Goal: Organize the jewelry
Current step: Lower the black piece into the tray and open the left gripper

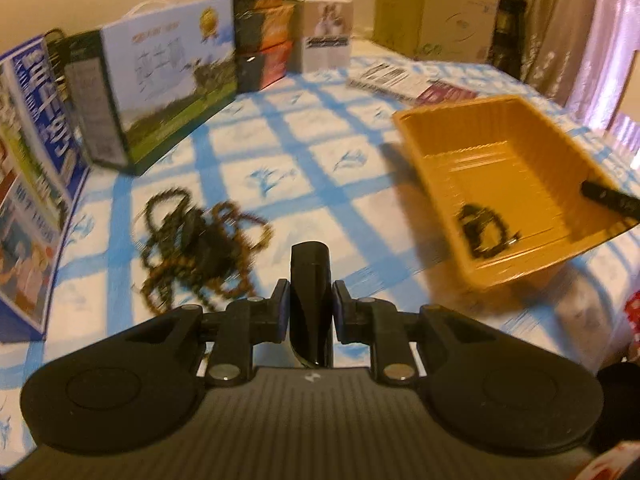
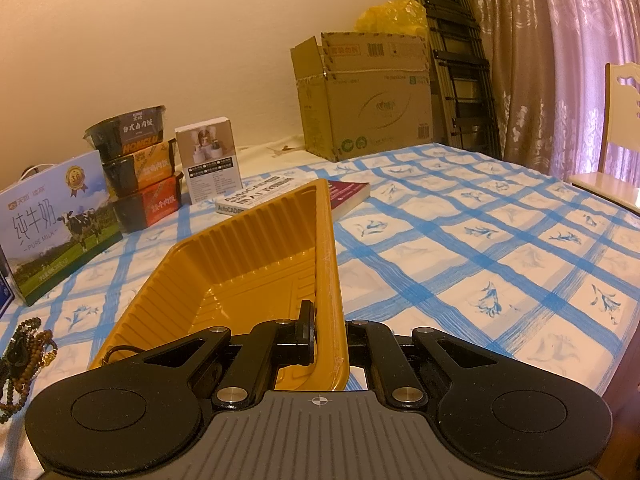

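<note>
From the left wrist, the left tool [image 1: 311, 308] had its two pads pressed against a glossy black bangle [image 1: 311, 300] standing on edge between them, so it was nearly closed on that piece. Ahead of it on the left, a tangled heap of bead necklaces [image 1: 196, 248] lay on the blue-checked surface [image 1: 304, 160]. To the right sat a yellow tray [image 1: 500, 184], tipped up, with a dark bracelet [image 1: 484, 232] lying in its near corner. The picture was blurred, so finer details of the beads could not be made out. Cartons and boxes stood along the far left edge.

From the right wrist, the right tool [image 2: 328, 340] was fully closed on the right-hand wall of the yellow tray [image 2: 260, 264], one finger inside and the other outside the wall. The bead necklaces [image 2: 24, 360] showed at the far left edge, well apart from the tray. A milk carton [image 2: 56, 220], stacked food tubs [image 2: 136, 168] and a cardboard box [image 2: 368, 96] stood behind.
</note>
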`<state>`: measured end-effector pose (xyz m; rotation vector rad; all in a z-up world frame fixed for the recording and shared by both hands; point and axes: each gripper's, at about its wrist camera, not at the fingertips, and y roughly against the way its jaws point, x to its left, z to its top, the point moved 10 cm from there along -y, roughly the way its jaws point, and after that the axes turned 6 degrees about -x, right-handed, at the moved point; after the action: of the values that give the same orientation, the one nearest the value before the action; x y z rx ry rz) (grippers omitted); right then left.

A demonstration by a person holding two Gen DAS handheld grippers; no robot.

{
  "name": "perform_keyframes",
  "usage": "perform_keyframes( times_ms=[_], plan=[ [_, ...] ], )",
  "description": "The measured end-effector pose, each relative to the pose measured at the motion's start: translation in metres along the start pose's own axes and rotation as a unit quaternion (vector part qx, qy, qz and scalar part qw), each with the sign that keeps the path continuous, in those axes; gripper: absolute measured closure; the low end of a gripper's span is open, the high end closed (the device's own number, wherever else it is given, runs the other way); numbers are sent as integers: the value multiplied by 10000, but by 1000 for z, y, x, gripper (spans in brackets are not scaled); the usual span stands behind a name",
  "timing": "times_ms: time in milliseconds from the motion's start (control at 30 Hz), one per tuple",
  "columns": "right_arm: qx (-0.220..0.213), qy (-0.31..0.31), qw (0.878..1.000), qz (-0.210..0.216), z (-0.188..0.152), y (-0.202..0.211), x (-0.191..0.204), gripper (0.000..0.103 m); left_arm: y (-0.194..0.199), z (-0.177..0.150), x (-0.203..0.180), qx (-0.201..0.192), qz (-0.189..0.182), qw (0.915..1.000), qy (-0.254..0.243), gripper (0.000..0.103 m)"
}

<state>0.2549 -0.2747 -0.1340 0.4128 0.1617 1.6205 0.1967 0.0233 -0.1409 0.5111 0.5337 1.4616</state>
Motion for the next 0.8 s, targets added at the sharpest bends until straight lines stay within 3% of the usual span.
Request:
perform_keyframes(
  times_ms=[300,500,800],
  plan=[
    [-16,37,10000,14,3,1,3,96,-12,40,-79,-321,-1005,9943,-144,84],
    [-27,118,9999,31,5,1,6,96,-36,51,-141,-186,-1729,9847,-63,84],
    [-54,220,9997,54,6,1,9,96,-69,43,-181,26,-1802,9836,2,84]
  ],
)
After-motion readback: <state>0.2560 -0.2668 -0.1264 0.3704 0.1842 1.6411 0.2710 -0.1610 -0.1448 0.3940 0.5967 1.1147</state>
